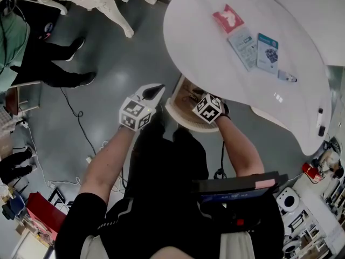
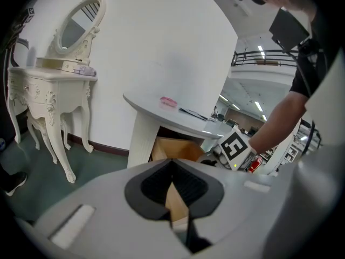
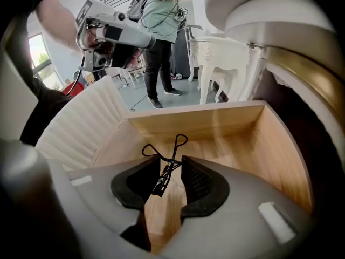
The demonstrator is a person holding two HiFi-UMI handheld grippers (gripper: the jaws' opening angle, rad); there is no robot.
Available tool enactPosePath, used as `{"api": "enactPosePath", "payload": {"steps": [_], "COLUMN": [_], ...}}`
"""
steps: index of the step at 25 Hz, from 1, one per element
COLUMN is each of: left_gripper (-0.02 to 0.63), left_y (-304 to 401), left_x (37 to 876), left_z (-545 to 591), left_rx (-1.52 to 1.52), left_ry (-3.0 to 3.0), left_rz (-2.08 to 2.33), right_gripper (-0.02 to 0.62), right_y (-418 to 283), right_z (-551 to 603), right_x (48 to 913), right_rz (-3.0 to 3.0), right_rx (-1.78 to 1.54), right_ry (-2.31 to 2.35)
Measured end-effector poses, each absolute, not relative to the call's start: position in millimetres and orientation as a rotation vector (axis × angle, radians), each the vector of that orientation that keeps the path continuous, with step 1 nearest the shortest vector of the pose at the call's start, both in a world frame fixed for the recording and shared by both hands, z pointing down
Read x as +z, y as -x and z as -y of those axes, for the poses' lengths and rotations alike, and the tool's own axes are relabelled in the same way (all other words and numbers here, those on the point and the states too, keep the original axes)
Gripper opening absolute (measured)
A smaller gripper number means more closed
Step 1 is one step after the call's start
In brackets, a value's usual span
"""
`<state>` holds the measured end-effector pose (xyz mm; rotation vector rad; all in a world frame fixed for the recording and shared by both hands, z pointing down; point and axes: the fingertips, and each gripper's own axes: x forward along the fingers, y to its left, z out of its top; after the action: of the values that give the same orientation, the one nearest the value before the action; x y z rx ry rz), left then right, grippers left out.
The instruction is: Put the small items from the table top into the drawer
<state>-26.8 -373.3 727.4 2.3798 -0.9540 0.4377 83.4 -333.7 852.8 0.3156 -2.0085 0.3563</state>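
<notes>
An open wooden drawer (image 1: 177, 111) juts out from under the round white table (image 1: 205, 53). My right gripper (image 3: 171, 161) reaches down into the drawer (image 3: 237, 150), shut on a black eyelash curler (image 3: 159, 185) whose loop handles point away from me. In the head view only its marker cube (image 1: 208, 108) shows. My left gripper (image 1: 155, 92) hangs left of the drawer, shut and holding nothing (image 2: 172, 163). On the table top lie a red packet (image 1: 227, 18), a leaflet (image 1: 243, 47), a teal packet (image 1: 267, 52) and a small tube (image 1: 287, 77).
A white vanity table (image 2: 54, 85) with a mirror stands to the left. A person in a green top (image 1: 11, 36) stands at the far left. A cable (image 1: 81, 123) trails on the grey floor. A black marker (image 1: 321, 124) lies near the table's right edge.
</notes>
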Motion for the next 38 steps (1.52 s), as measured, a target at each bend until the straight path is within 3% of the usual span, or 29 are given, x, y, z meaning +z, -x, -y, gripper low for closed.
{"api": "enactPosePath", "payload": {"steps": [27, 32, 38], "left_gripper": [0.0, 0.0, 0.0], "left_y": [39.9, 42.4, 47.3], "left_x": [730.5, 720.9, 701.1], "left_z": [372.8, 370.8, 365.9], "left_rx": [0.366, 0.374, 0.37], "left_ry": [-2.405, -2.407, -2.401], "left_rz": [0.928, 0.932, 0.96], "right_gripper": [0.13, 0.275, 0.257], "right_y": [-75.4, -77.6, -75.0], "right_z": [344.8, 330.9, 325.8], "right_x": [916.5, 915.8, 887.8], "right_rz": [1.896, 1.876, 1.903], "right_rx": [0.406, 0.463, 0.411], "right_ry": [-0.269, -0.259, -0.269]}}
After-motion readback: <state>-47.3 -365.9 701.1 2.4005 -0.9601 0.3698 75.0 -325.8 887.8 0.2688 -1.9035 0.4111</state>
